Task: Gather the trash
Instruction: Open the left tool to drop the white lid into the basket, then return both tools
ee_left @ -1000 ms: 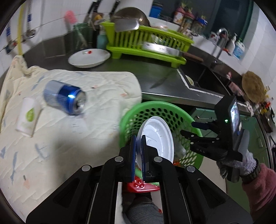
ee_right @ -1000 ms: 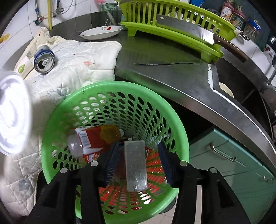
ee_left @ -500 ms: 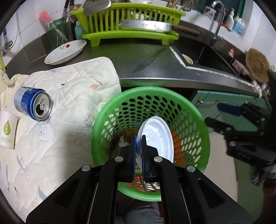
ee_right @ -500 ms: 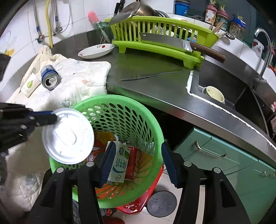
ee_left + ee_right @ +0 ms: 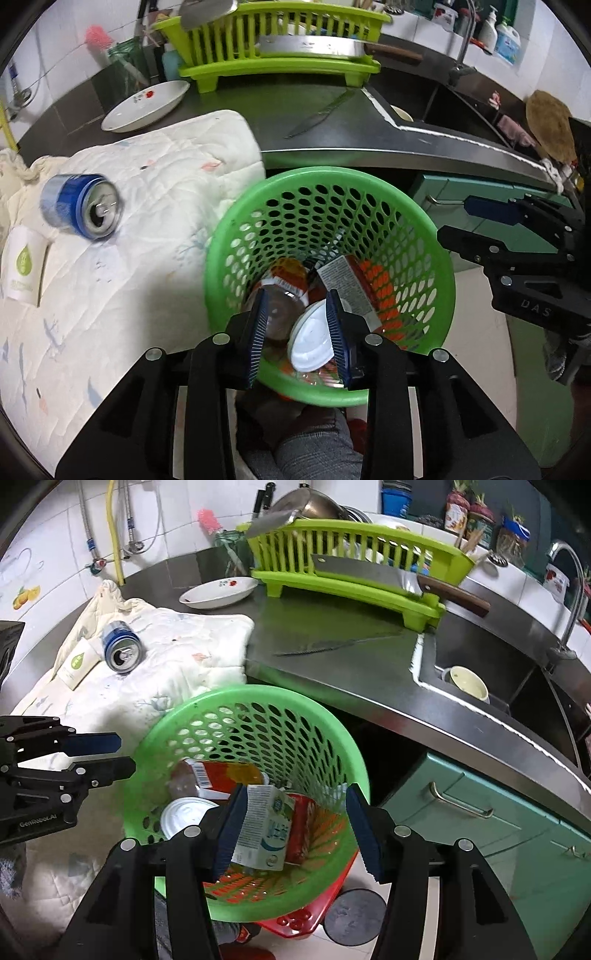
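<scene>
The left gripper (image 5: 295,325) has just opened its jaws above the green basket (image 5: 424,236), and the white lid (image 5: 310,343) it pinched half a second ago now lies loose inside. The right gripper (image 5: 291,830) also stands apart above the basket, holding nothing, its carton (image 5: 264,827) already dropped in. In the basket: one lid, one carton, one bottle (image 5: 284,291). Left of the basket, on the quilt (image 5: 147,192), one blue can (image 5: 79,210) and one packet (image 5: 24,266) are left, judged still to collect.

open basket mouth (image 5: 328,173), counter edge (image 5: 369,150) behind
</scene>
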A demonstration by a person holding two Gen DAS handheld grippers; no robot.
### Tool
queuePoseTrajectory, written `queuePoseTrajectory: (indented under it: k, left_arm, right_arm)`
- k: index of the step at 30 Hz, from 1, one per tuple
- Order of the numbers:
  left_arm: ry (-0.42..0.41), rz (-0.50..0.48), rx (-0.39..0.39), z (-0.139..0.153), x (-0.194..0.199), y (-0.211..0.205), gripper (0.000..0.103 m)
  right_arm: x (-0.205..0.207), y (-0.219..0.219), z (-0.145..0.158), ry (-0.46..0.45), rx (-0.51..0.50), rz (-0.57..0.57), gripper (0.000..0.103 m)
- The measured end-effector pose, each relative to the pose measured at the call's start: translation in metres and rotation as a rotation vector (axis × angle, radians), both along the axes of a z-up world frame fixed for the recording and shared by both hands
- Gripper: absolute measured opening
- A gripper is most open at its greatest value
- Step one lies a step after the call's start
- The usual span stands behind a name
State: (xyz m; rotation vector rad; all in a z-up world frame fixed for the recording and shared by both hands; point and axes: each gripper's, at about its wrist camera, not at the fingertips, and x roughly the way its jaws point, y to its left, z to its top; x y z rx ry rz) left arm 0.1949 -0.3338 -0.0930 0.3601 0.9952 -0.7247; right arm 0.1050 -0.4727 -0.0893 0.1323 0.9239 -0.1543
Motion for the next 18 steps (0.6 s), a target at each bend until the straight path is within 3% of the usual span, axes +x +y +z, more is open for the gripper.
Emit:
queuePoseTrajectory:
  k: [15, 18]
  left_arm:
    - [-0.037, 0.181, -0.062, 0.032, 0.025, 0.111, 0.033]
    - [-0.059, 0.231, -0.061, 0.037, 0.035, 0.133, 0.044]
  right_arm:
    - [0.036, 0.057, 0.026, -0.029, -0.027, 0.113, 0.06]
    - [0.05, 0.071, 0.032, -0.032, -0.036, 0.147, 0.063]
